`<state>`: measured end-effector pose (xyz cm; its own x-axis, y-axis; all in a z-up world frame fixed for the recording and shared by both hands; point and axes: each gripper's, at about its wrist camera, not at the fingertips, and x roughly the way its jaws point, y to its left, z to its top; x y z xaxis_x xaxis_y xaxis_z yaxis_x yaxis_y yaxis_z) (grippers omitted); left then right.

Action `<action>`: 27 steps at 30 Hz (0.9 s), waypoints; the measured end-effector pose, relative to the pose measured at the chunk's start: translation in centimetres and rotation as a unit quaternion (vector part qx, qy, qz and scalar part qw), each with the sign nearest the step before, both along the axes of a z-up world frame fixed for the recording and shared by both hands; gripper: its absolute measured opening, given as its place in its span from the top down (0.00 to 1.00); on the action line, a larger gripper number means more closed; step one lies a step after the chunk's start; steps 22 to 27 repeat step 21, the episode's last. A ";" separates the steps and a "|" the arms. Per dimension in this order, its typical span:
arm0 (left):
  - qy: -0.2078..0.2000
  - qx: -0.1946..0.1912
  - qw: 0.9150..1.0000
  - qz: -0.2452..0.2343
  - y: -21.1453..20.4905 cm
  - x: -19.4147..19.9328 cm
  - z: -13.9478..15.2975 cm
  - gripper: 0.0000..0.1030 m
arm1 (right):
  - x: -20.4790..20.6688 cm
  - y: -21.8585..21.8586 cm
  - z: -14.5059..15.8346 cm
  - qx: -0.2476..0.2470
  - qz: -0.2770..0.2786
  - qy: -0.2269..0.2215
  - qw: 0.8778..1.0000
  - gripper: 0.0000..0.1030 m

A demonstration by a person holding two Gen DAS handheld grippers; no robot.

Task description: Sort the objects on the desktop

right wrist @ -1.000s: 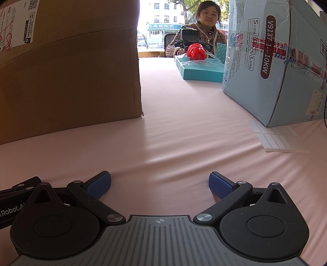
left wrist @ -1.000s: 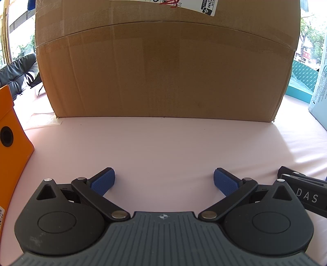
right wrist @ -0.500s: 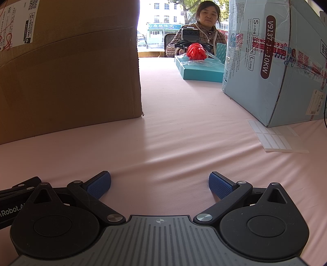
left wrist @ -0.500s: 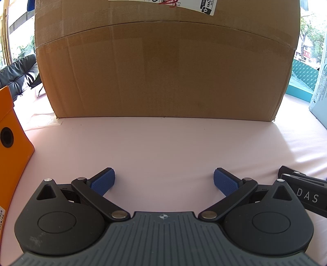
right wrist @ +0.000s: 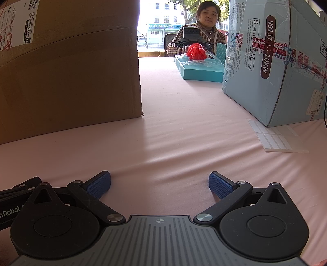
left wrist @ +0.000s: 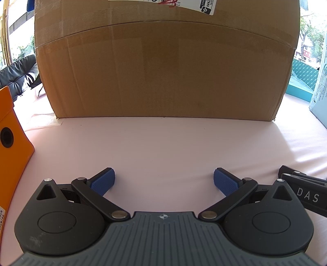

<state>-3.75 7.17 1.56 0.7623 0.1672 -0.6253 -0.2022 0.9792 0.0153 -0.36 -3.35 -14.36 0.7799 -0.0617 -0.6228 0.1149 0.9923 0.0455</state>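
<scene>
On the far left of the left wrist view stands an orange thing (left wrist: pixel 12 155) with a black round hole in it. It sits on the pink table cover (left wrist: pixel 163 147). Behind it, far back, is a black padded seat (left wrist: pixel 18 71).

Next comes the big brown box (left wrist: pixel 163 67). It fills most of the view and has a white label (left wrist: pixel 163 3) at its top edge. It stands on the pink cover, straight ahead of the left gripper (left wrist: pixel 164 181). The left gripper has its 2 blue pads (left wrist: pixel 102 182) spread wide apart. Nothing is between them, only bare pink cover. Just beside it on the right is the side of the right gripper (right wrist: pixel 159 183); in the left view it shows as a black part with the letters DAS.

In the right wrist view the right gripper also has its 2 blue fingers wide apart and holds nothing. The brown box is on its left here. In the middle, far back, a teal flat box (right wrist: pixel 200 69) lies on the table with a red bunched thing (right wrist: pixel 196 52) on top. A person (right wrist: pixel 196 34) sits behind it and holds another black gripper over the red thing. To the right stands a big light blue box (right wrist: pixel 271 61) with writing on it. Just in front of it lies a white sheet of stickers (right wrist: pixel 273 139), flat on the pink cover.

No small thing to sort lies near either gripper.
</scene>
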 end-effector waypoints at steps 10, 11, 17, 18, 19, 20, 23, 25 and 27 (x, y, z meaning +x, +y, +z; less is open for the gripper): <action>0.000 0.000 1.000 -0.002 0.2 -0.3 0.2 0.00 | 0.0 0.0 -0.1 0.001 0.000 0.000 1.000 0.00; 0.000 0.000 1.000 -0.002 0.3 -0.4 0.2 0.00 | 0.0 0.0 -0.1 0.000 0.000 0.000 1.000 0.00; -0.001 -0.002 1.000 -0.002 0.5 -0.6 0.2 0.00 | -0.1 0.0 -0.1 0.000 0.000 0.000 1.000 0.00; -0.001 -0.002 1.000 -0.002 0.5 -0.6 0.3 0.00 | -0.1 0.0 -0.1 0.000 0.000 0.000 1.000 0.00; -0.001 -0.001 1.000 -0.002 0.5 -0.7 0.3 0.00 | -0.1 0.0 -0.1 0.000 0.000 0.000 1.000 0.00; -0.001 -0.001 1.000 -0.002 0.5 -0.7 0.4 0.00 | -0.1 0.0 -0.1 0.000 0.000 0.000 1.000 0.00; -0.001 -0.001 1.000 -0.002 0.5 -0.6 0.4 0.00 | -0.1 -0.1 -0.1 0.000 0.000 0.000 1.000 0.00; -0.001 -0.001 1.000 -0.002 0.5 -0.6 0.4 0.00 | -0.1 -0.1 -0.1 0.000 0.000 0.000 1.000 0.00; -0.001 -0.001 1.000 -0.002 0.5 -0.6 0.4 0.00 | -0.1 -0.1 -0.1 0.000 0.000 0.000 1.000 0.00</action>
